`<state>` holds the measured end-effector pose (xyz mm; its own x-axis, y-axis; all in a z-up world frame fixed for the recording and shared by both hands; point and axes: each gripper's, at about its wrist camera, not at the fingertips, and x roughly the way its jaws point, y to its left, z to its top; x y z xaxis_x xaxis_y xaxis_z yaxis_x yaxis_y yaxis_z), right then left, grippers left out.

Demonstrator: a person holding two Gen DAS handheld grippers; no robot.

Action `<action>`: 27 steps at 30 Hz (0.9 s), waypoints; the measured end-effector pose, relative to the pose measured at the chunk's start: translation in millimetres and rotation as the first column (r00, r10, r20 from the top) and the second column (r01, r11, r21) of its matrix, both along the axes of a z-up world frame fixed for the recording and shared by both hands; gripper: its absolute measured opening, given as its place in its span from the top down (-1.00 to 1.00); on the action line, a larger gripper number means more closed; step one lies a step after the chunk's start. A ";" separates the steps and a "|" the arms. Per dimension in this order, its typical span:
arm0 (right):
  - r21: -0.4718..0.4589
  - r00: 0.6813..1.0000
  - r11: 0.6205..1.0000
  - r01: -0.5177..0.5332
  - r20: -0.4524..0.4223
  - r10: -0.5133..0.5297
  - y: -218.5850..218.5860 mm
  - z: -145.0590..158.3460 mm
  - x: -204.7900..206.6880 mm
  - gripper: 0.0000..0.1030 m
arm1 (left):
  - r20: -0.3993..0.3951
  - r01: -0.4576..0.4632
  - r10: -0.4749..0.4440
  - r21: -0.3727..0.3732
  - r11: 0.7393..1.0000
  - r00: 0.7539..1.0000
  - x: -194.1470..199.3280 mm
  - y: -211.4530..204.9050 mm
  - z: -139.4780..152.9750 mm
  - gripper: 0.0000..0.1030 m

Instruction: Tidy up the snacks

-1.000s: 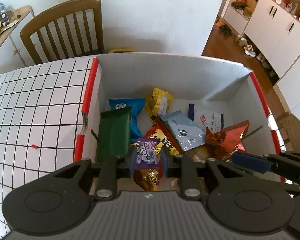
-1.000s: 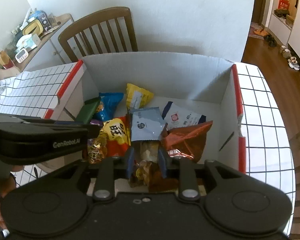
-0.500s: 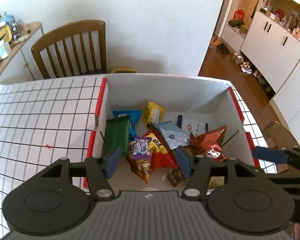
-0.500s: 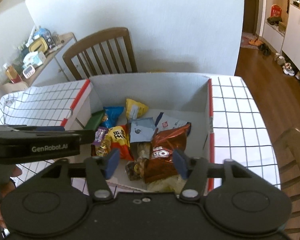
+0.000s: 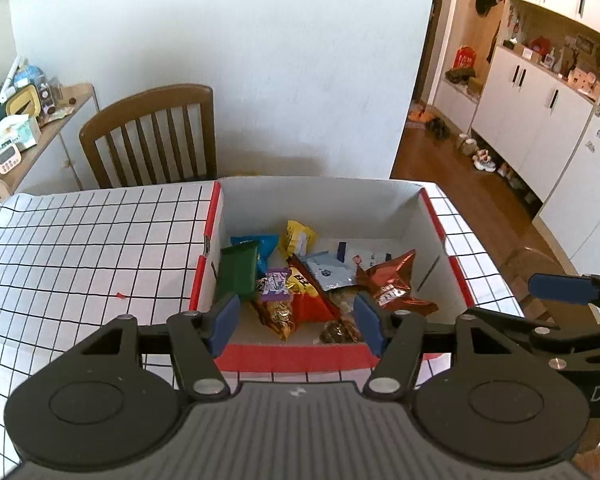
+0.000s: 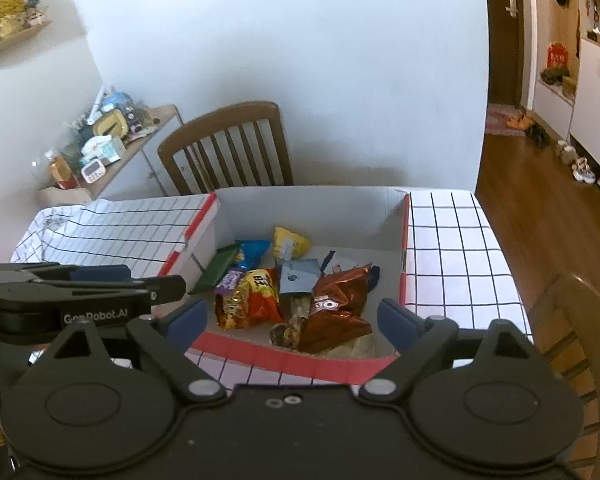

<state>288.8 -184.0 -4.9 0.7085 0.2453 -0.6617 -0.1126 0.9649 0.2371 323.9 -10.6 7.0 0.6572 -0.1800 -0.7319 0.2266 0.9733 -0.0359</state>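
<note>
A white cardboard box with a red rim stands on the checked table and holds several snacks. Among them are a green packet, a small purple candy, a red-and-yellow bag, a pale blue sachet and a copper-brown bag. My left gripper hangs above the box's near edge, its jaws opening with nothing held between them. My right gripper is beside it, jaws opening wide, also holding nothing.
A wooden chair stands behind the table against the white wall. A cluttered side shelf is at the far left. The checked tablecloth stretches left of the box. Another chair is near the table's right side.
Both grippers have let go and lifted back out of the box. The left released the purple candy, the right a gold-brown packet; both lie among the snacks.
</note>
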 end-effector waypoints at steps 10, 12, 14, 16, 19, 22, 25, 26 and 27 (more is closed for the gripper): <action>0.003 0.997 1.000 -0.027 0.071 0.027 -1.7 9.0 -42.1 -0.97 | 0.021 -0.004 0.005 -0.058 0.998 1.000 -47.1 10.4 8.7 -0.45; 0.001 0.996 0.999 -0.035 0.084 0.034 -1.8 9.3 -50.1 -0.99 | 0.022 -0.013 0.015 -0.073 0.997 1.000 -56.9 14.0 8.2 -0.54; 0.001 0.995 0.999 -0.036 0.089 0.036 -0.8 9.4 -57.1 -1.00 | 0.031 -0.014 0.017 -0.079 0.997 0.999 -65.5 16.8 8.3 -0.57; 0.006 0.994 0.999 -0.038 0.099 0.037 0.3 9.4 -63.5 -1.00 | 0.051 -0.014 0.017 -0.071 0.997 0.999 -74.3 16.9 9.2 -0.60; 0.017 0.992 0.999 -0.043 0.120 0.041 1.3 9.2 -73.0 -1.00 | 0.066 -0.004 0.008 -0.068 0.998 0.998 -85.3 17.5 9.0 -0.68; 0.023 0.990 0.999 -0.043 0.137 0.039 2.1 7.9 -80.4 -1.00 | 0.070 -0.007 0.011 -0.066 0.998 0.997 -93.1 18.4 8.1 -0.74; 0.038 0.988 0.998 -0.041 0.147 0.035 2.4 7.1 -87.4 -1.00 | 0.065 -0.006 0.011 -0.080 0.997 0.998 -98.6 20.7 7.0 -0.89; 0.040 0.988 0.999 -0.037 0.152 0.030 2.6 6.9 -89.1 -1.00 | 0.066 -0.004 0.010 -0.080 0.997 0.998 -100.4 20.7 6.8 -0.90; 0.041 0.987 0.999 -0.031 0.157 0.025 2.4 6.9 -90.6 -1.00 | 0.067 -0.003 0.008 -0.077 0.997 0.998 -101.6 20.5 7.0 -0.90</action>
